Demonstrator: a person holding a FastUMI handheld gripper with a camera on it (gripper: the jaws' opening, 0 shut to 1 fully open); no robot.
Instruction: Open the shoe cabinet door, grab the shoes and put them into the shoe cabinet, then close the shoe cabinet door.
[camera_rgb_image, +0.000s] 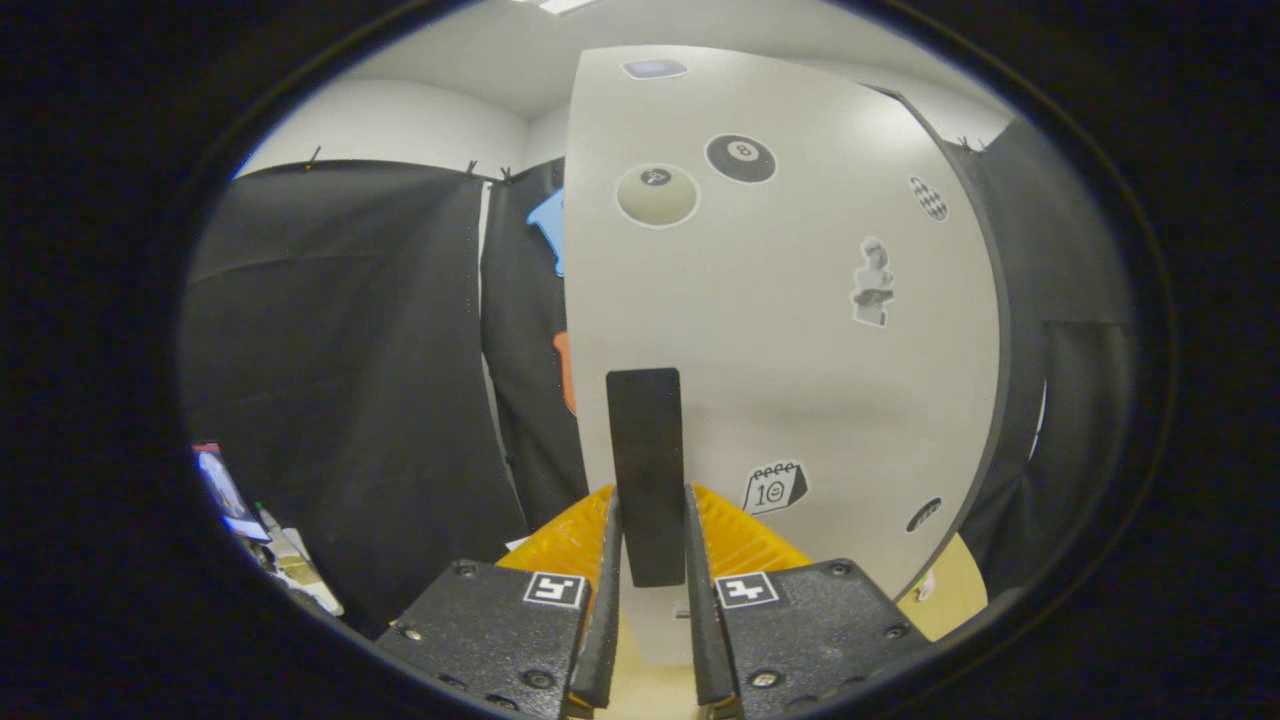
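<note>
**Claw clamped on the cabinet door's handle**

The gripper (648, 560) has its two fingers drawn in close on either side of a dark, upright handle (645, 470), with one finger (607, 600) lying along the handle's left edge and the other along its right edge. Both appear to press against it, so the claw is nearly closed and has hold of the handle and nothing else.

The handle is a flat vertical bar fixed to the shoe cabinet door (800, 330), a pale grey panel that rises directly ahead of the fingers and stretches well above them. The handle sits near the door's left edge, and its lower end reaches down between the fingertips. The door's face carries several stickers: two billiard balls (740, 158) near the top, a small figure (872, 283) further to the right, and a calendar sticker (774, 488) just right of the handle, low down.

Behind the fingers, at the foot of the door, lies a ribbed orange surface (570, 540) that shows on both sides of the handle. To the left of the door hangs the booth's black cloth wall (350, 380). Whether the door is ajar or fully shut cannot be told from this angle.
</note>
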